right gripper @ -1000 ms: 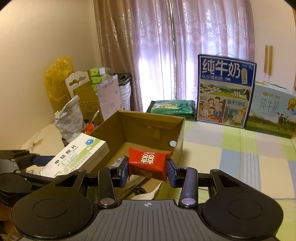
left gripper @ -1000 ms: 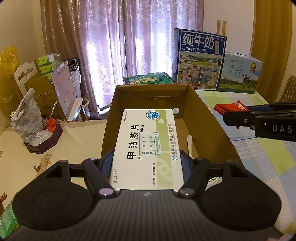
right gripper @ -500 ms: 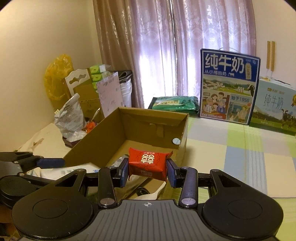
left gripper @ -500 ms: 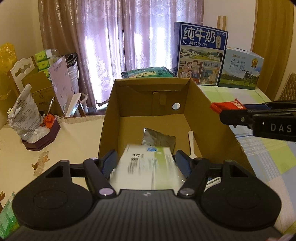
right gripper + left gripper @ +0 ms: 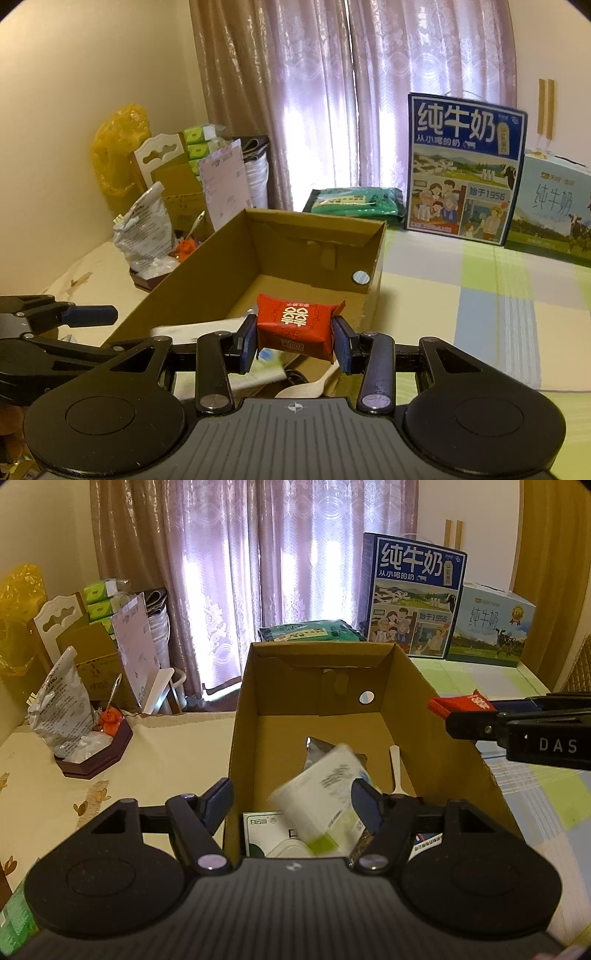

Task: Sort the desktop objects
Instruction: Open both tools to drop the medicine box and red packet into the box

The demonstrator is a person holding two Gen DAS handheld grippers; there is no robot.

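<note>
An open cardboard box stands on the table. My left gripper is open above the box's near end. Blurred and tilted, the white-and-green medicine box is inside the cardboard box, free of the fingers; it also shows in the right wrist view. Under it lie another white-and-green pack, a silver pouch and a white spoon. My right gripper is shut on a red candy packet by the box's right wall, and appears from the side in the left view.
Two milk cartons, blue and pale, and a green bag stand behind the box. A dark tray with a crumpled bag sits left. A checked cloth covers the table's right side.
My left gripper has opened and let go of the medicine box, which has dropped and tipped into the cardboard box. The right gripper still holds the red packet, nearly unmoved.
</note>
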